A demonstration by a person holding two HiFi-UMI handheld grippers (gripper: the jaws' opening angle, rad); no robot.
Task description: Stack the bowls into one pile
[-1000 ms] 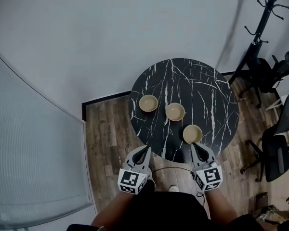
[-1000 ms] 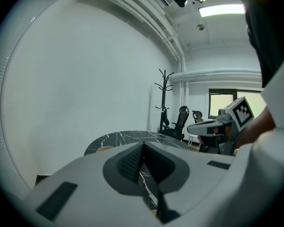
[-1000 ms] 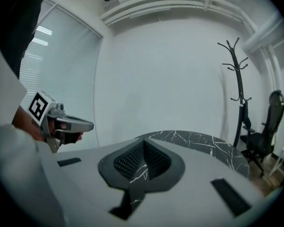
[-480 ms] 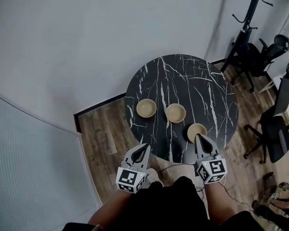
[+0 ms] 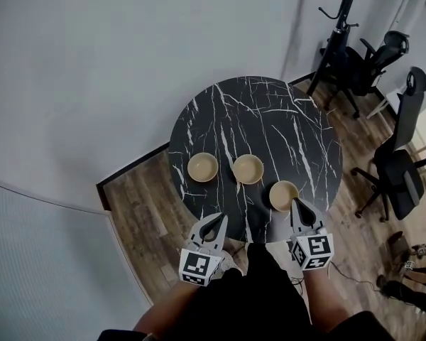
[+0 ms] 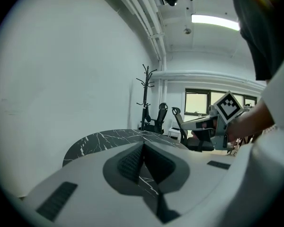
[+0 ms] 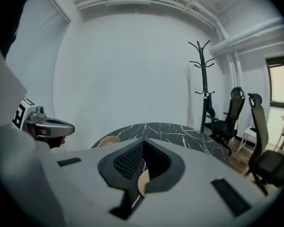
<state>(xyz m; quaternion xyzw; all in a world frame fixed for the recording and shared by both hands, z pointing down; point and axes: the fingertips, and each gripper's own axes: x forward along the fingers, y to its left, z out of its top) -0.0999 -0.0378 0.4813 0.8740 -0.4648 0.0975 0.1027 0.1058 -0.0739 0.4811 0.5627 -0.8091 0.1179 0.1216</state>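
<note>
At the table's [image 5: 270,112] near edge, closed empty left tongs [image 5: 219,221] and right tongs [image 5: 297,203] hang near the bowls [image 5: 248,169].

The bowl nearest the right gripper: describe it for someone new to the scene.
Find the round black marble table. On its near side three tan bowls sit in a row: left bowl, middle bowl, then this right-end bowl. It alone sits at the table's edge, ahead of the right gripper.

Three tan bowls [image 5: 248,169], black white-veined marble table [image 5: 284,123]
</note>
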